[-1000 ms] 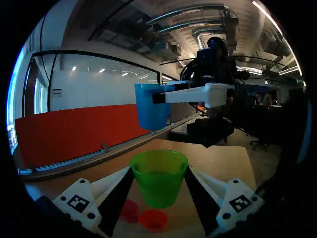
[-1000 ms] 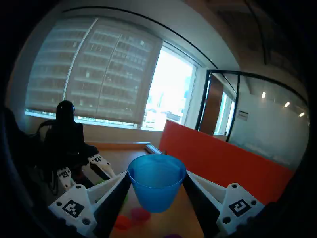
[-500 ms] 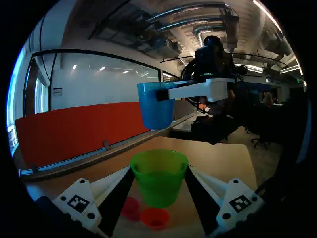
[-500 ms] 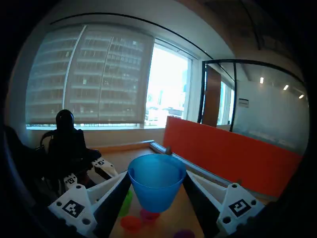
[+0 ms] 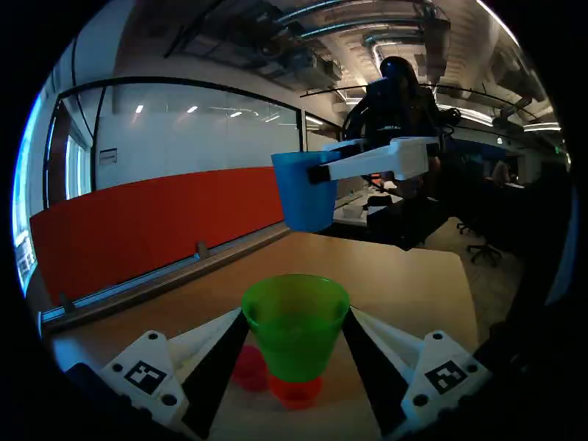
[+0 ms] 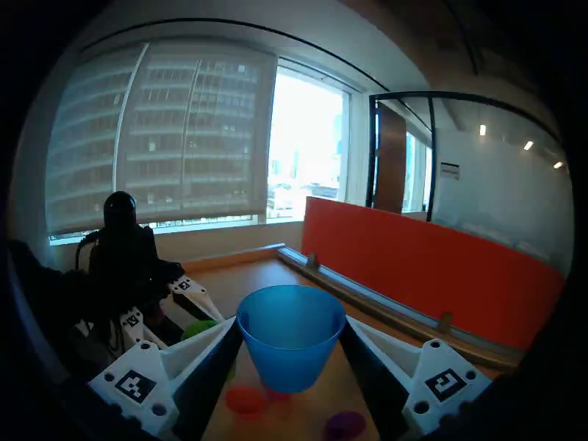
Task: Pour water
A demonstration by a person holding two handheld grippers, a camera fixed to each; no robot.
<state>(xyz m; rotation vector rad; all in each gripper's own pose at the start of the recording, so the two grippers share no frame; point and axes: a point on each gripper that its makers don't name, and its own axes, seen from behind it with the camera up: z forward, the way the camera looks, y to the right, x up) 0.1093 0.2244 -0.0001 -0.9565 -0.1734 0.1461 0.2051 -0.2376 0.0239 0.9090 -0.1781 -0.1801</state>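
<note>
Left gripper view shows the left hand-held gripper [image 5: 294, 317] clenched on an upright green cup [image 5: 295, 345], both fingers [image 5: 217, 360] pressing its sides, over the tabletop [image 5: 411, 283]. Farther off and higher, the right hand-held gripper [image 5: 317, 163] grasps a blue cup [image 5: 301, 197].

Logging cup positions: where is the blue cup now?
The blue cup is clamped in the right gripper, held over the table; the left gripper view shows it above and beyond the green cup.
</note>
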